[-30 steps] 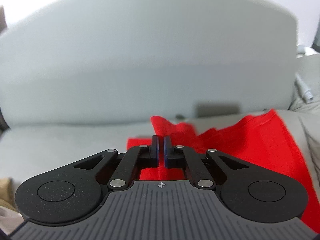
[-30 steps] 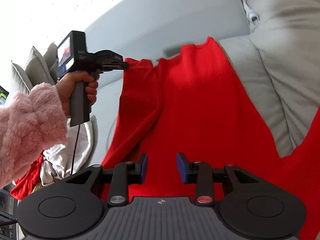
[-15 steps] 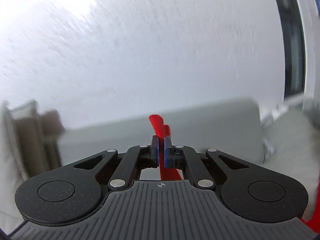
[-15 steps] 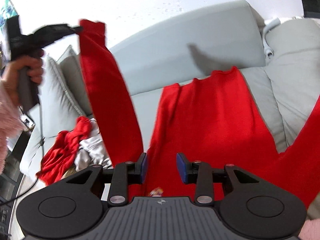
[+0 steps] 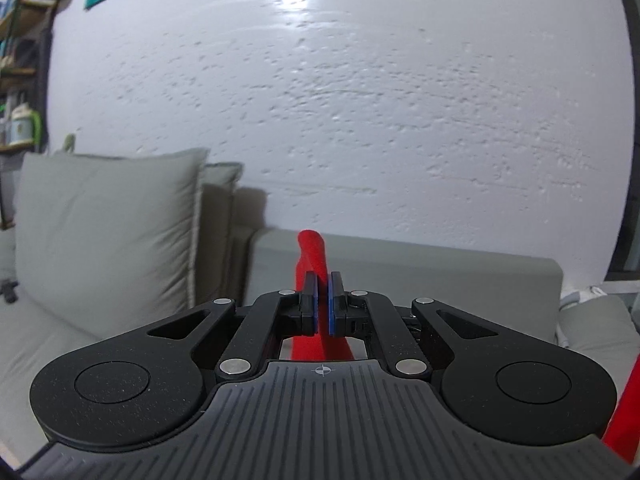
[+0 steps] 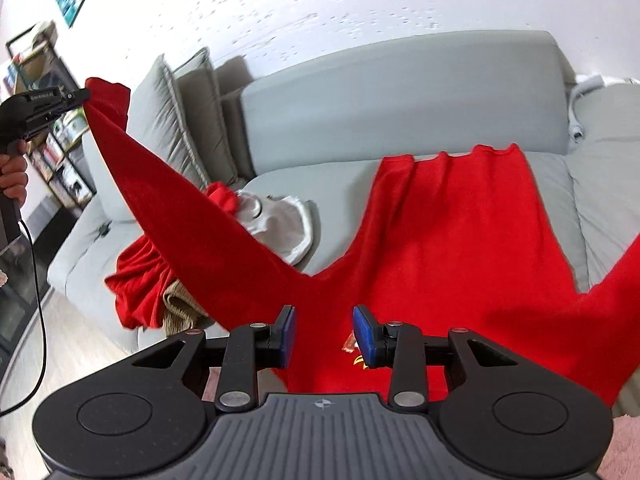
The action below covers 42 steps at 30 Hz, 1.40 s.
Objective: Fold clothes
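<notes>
Left gripper [image 5: 321, 304] has its fingers pinching the cuff of the red sweater's [image 6: 460, 240] left sleeve [image 6: 192, 216], cloth tip poking up at 12 o'clock past the pads; in the right wrist view the sleeve runs taut from 10 o'clock, where a hand [image 6: 14, 176] holds that gripper, down to the shoulder near centre. Right gripper [image 6: 323, 334] hangs over the collar area with its fingers spread, nothing between them, a small printed tag just beside the right pad. Sweater body lies spread on the grey sofa seat [image 6: 344, 184], hem at 12 o'clock against the backrest, other sleeve trailing off at 3 o'clock. Pile of unfolded clothes [image 6: 160, 280] sits at 9 o'clock on the seat. Step in hand looks like the sleeve fold-in: keep the cuff pinch firm, carry the sleeve across the chest toward 3 o'clock, lay it flat without twist. Suggest pinning the shoulder with the right gripper so the body doesn't drag. Risk: taut pull shifts the torso and wrinkles the hem.
</notes>
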Each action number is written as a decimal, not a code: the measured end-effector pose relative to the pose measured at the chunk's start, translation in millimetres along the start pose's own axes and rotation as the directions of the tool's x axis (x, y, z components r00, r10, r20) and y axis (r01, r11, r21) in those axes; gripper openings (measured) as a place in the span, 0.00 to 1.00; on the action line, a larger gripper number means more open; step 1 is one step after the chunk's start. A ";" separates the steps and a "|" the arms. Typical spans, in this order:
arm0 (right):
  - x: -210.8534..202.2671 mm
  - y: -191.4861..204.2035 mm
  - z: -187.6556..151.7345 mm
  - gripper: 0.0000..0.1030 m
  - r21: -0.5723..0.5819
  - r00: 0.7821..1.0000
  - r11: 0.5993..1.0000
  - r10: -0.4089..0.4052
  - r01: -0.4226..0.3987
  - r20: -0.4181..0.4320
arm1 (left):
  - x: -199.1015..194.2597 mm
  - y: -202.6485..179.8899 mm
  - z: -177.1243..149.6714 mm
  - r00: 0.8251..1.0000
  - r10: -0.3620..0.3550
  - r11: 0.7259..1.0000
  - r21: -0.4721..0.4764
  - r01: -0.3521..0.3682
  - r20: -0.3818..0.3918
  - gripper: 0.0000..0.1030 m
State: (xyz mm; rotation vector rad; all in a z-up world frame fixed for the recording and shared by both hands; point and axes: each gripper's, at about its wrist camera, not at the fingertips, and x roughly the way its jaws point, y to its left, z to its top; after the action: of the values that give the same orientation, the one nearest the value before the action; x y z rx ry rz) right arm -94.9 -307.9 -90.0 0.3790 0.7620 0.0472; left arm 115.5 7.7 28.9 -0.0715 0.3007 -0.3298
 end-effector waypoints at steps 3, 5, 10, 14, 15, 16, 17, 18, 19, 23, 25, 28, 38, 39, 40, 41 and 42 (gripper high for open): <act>6.1 8.3 -0.9 0.34 -0.016 1.000 1.000 -0.001 0.000 -0.021 | 11.7 21.7 -6.8 1.000 0.029 0.999 -0.022 -0.029 -0.001 0.04; 10.7 13.8 -1.8 0.34 -0.028 0.999 1.000 -0.004 0.003 -0.036 | 27.6 40.1 -14.1 0.999 0.053 0.998 -0.040 -0.053 -0.006 0.04; 18.9 21.6 -6.4 0.34 -0.057 0.996 0.998 -0.037 0.032 -0.079 | 68.5 82.0 -43.9 0.994 0.095 0.990 -0.098 -0.099 -0.046 0.04; 23.8 24.2 -9.1 0.34 -0.059 0.991 0.997 -0.065 0.059 -0.114 | 123.6 131.4 -95.4 0.959 0.214 0.946 -0.204 -0.250 -0.186 0.13; 23.7 24.4 -9.2 0.34 -0.056 0.991 0.997 -0.066 0.060 -0.117 | 133.1 148.7 -111.1 0.933 0.248 0.914 -0.257 -0.314 -0.259 0.17; 23.6 24.7 -9.3 0.34 -0.053 0.990 0.997 -0.067 0.061 -0.120 | 142.0 166.1 -126.8 0.902 0.276 0.874 -0.304 -0.380 -0.333 0.18; 23.4 24.6 -9.2 0.35 -0.050 0.990 0.997 -0.068 0.062 -0.121 | 142.5 185.3 -141.3 0.865 0.311 0.821 -0.346 -0.454 -0.395 0.18; 22.8 23.7 -8.8 0.35 -0.047 0.991 0.997 -0.069 0.064 -0.118 | 138.6 192.6 -146.5 0.851 0.329 0.797 -0.363 -0.483 -0.409 0.21; 22.4 22.6 -8.5 0.35 -0.043 0.991 0.997 -0.069 0.064 -0.116 | 126.9 204.3 -154.4 0.834 0.358 0.758 -0.391 -0.522 -0.419 0.24; 26.3 10.9 -8.8 0.35 0.003 0.989 0.998 -0.061 0.062 -0.134 | 92.5 207.0 -152.8 0.817 0.394 0.774 -0.327 -0.542 -0.422 0.33; 26.5 4.4 -8.9 0.35 0.036 0.988 0.997 -0.057 0.063 -0.141 | 77.7 190.9 -144.4 0.833 0.356 0.825 -0.276 -0.493 -0.424 0.33; 21.1 -9.7 -10.7 0.37 0.081 0.989 0.994 -0.066 0.077 -0.135 | 62.7 160.7 -131.0 0.858 0.274 0.890 -0.223 -0.397 -0.434 0.33; -4.8 -55.7 -50.8 0.39 0.105 0.962 0.973 -0.183 0.208 -0.204 | 10.4 -69.4 -198.1 0.708 -0.185 0.982 -0.154 0.109 -0.681 0.40; -8.9 -61.5 -58.8 0.39 0.109 0.960 0.971 -0.186 0.212 -0.210 | 10.4 -85.0 -208.3 0.693 -0.189 0.982 -0.151 0.116 -0.696 0.39; -11.3 -64.2 -62.9 0.39 0.109 0.959 0.971 -0.188 0.214 -0.212 | 12.2 -101.4 -219.1 0.684 -0.178 0.984 -0.137 0.115 -0.707 0.39; -13.2 -66.3 -66.0 0.39 0.110 0.959 0.970 -0.189 0.215 -0.213 | 14.9 -113.1 -224.8 0.690 -0.169 0.986 -0.124 0.115 -0.704 0.35; -14.0 -68.0 -68.5 0.39 0.115 0.959 0.970 -0.185 0.213 -0.214 | 18.1 -122.4 -229.2 0.696 -0.170 0.985 -0.112 0.129 -0.697 0.29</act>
State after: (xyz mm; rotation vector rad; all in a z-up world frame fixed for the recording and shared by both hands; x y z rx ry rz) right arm -158.2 -351.9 -149.7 0.4305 1.0054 -0.1601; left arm 24.9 -118.5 -180.2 -0.0196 1.0839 -0.5079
